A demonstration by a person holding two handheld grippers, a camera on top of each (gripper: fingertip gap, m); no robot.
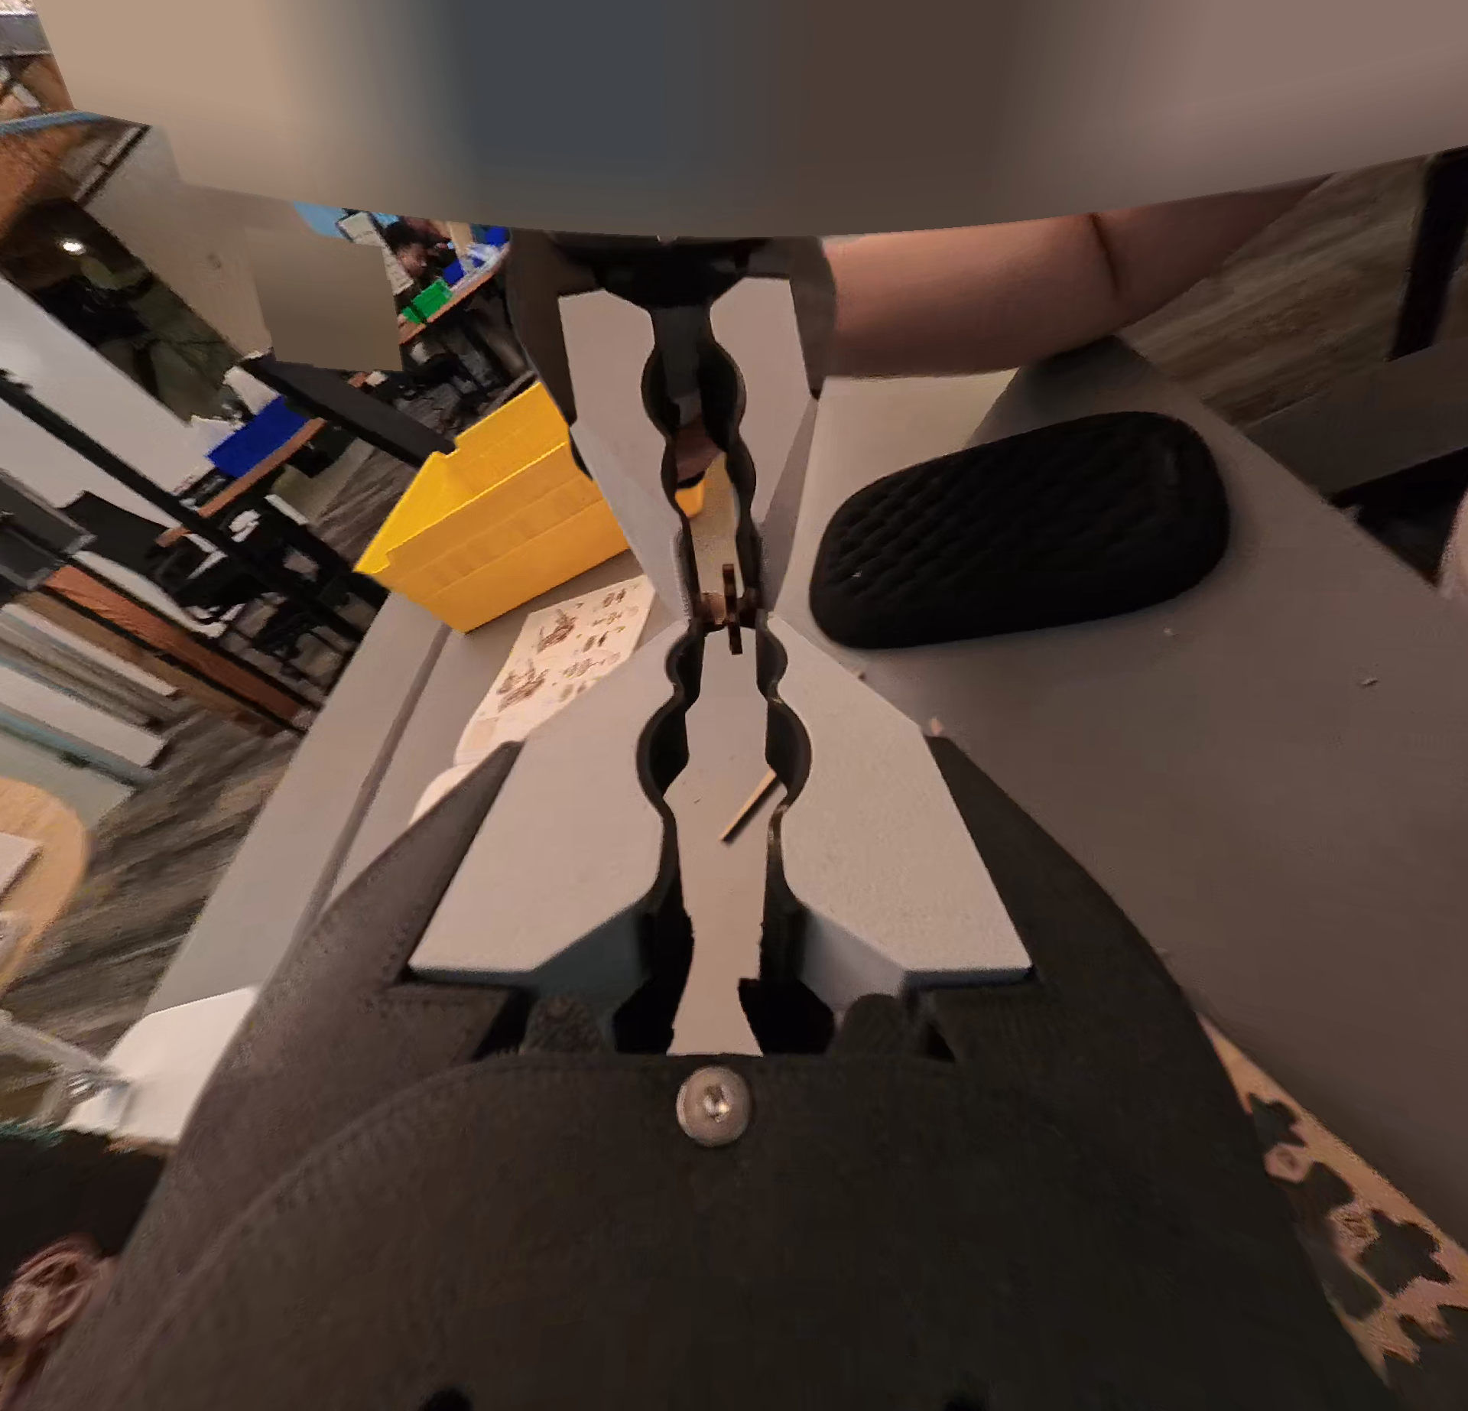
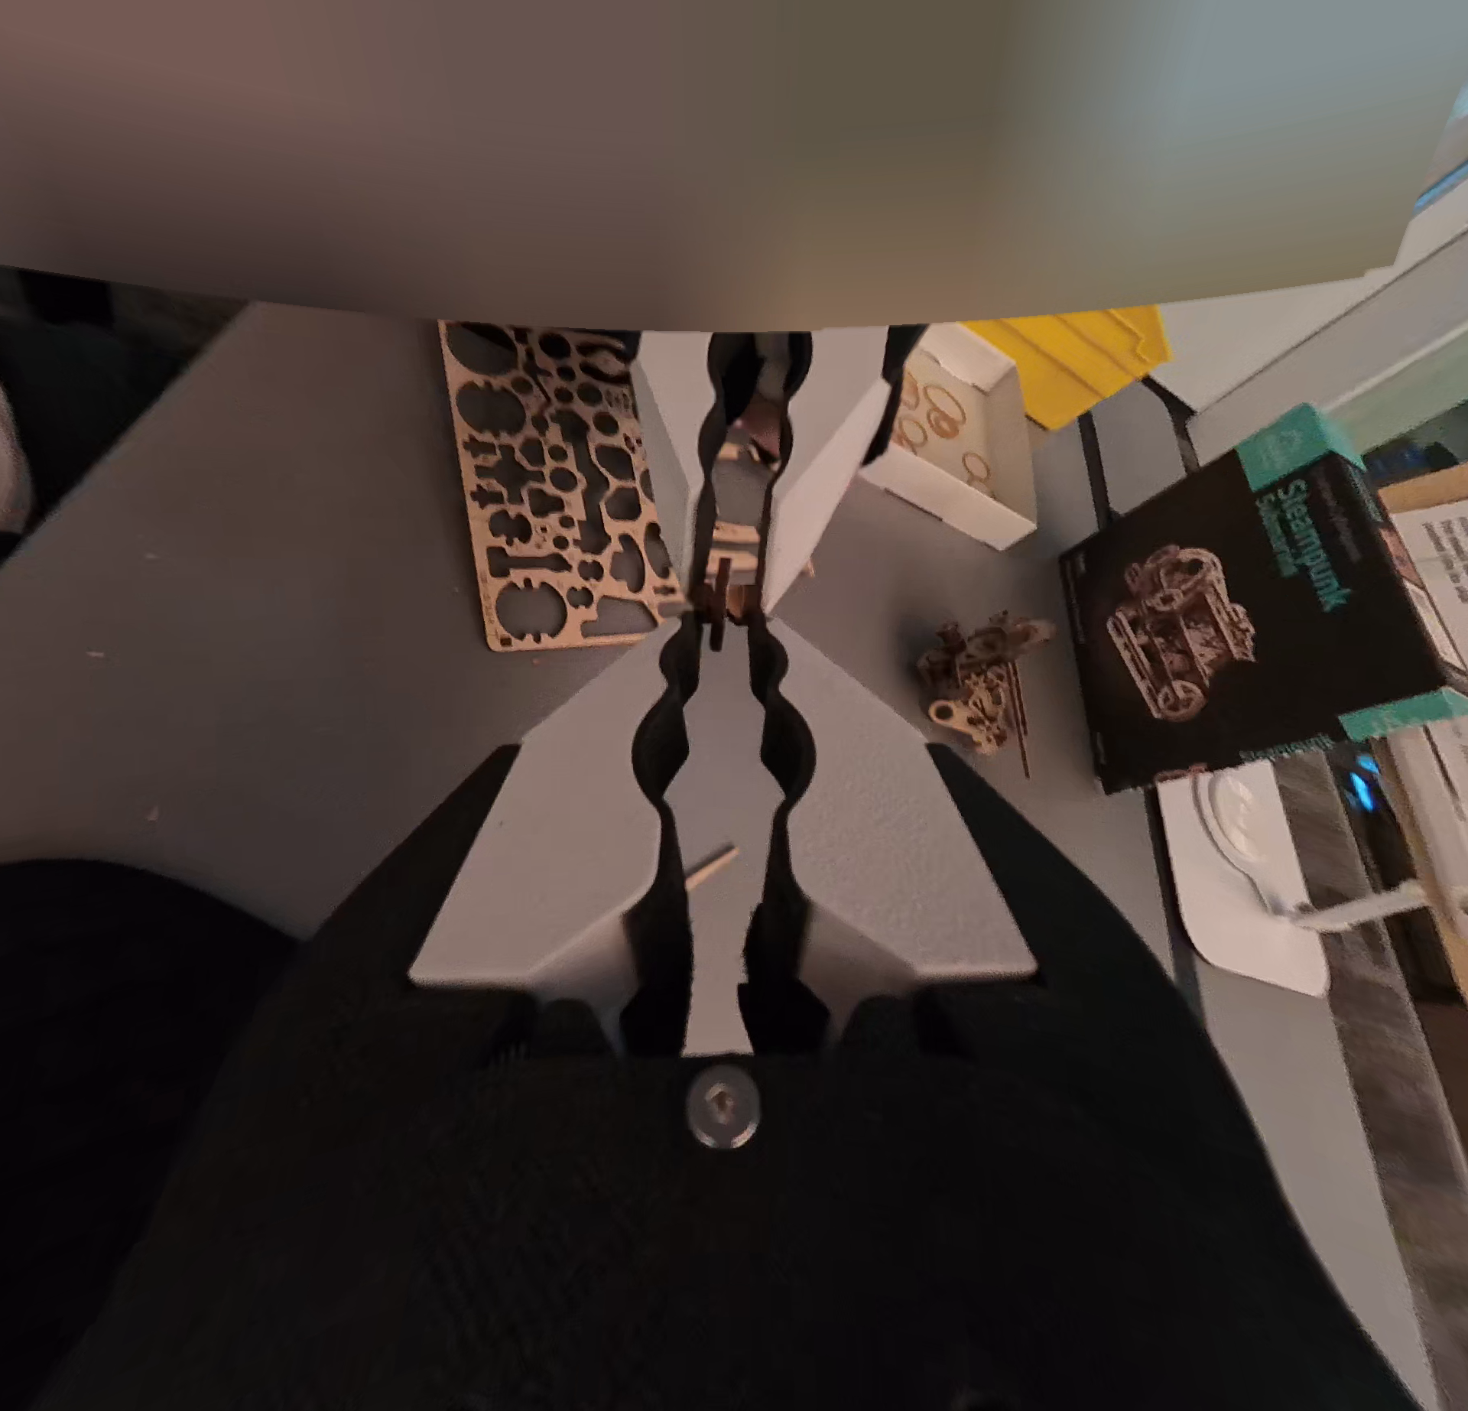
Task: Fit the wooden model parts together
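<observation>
Wooden parts pinched between left gripper, right gripper tips.

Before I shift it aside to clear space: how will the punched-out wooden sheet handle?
The wooden sheet probably feels light and slightly bendy, being thin and mostly holes. Its narrow bridges look snappable. Lying flat on the table, it should slide, not roll.
</observation>
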